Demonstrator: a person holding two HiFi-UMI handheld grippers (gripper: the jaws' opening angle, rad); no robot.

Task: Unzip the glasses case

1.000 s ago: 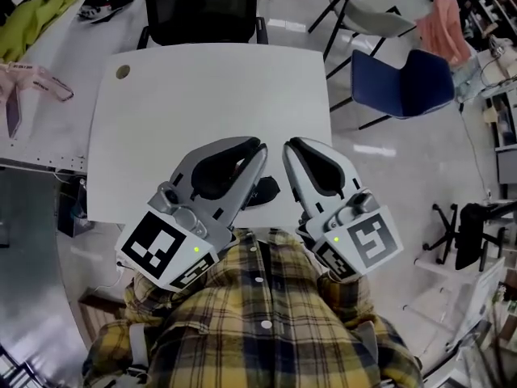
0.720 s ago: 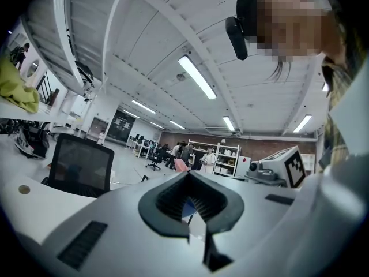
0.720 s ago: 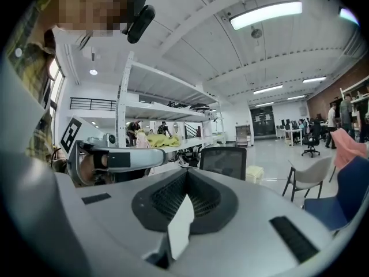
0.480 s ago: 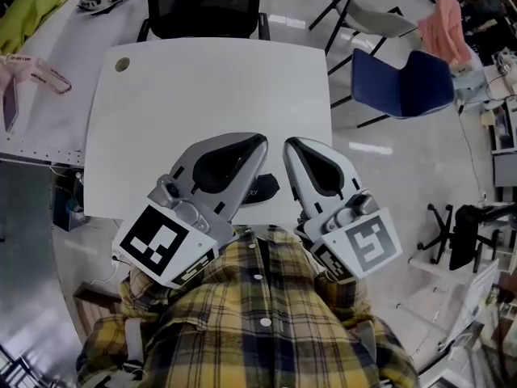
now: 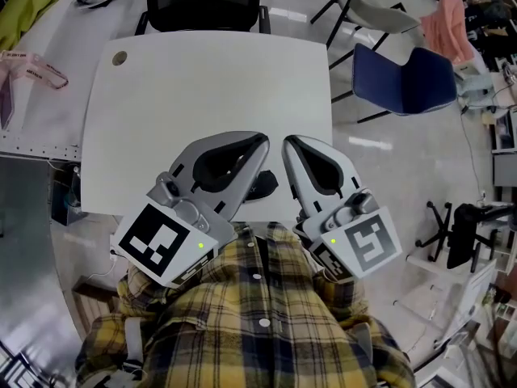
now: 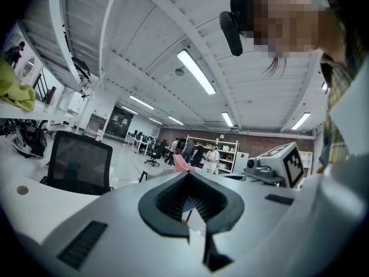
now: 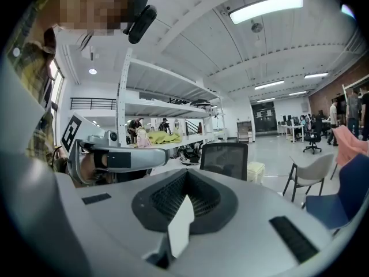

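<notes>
A dark glasses case (image 5: 265, 184) lies at the white table's (image 5: 202, 79) near edge. Only a small part of it shows, in the gap between the two gripper bodies. My left gripper (image 5: 260, 141) and right gripper (image 5: 288, 142) are held side by side close to the person's chest, both pointing out over the table. The left gripper (image 6: 187, 175) has its jaws closed together, with nothing visible between them. My right gripper (image 7: 185, 176) also has its jaws together and nothing visible in them. The case appears in neither gripper view.
A black office chair (image 5: 202, 2) stands at the table's far side. To the right are a blue chair (image 5: 404, 79) and a grey chair (image 5: 380, 10). Another table (image 5: 40, 95) on the left carries a green cloth and pink items. A small round hole (image 5: 119, 57) marks the table's far left corner.
Both grippers keep their places over the near edge. The head view has tipped slightly, so the table sits a little higher in the picture and less of the case shows.
</notes>
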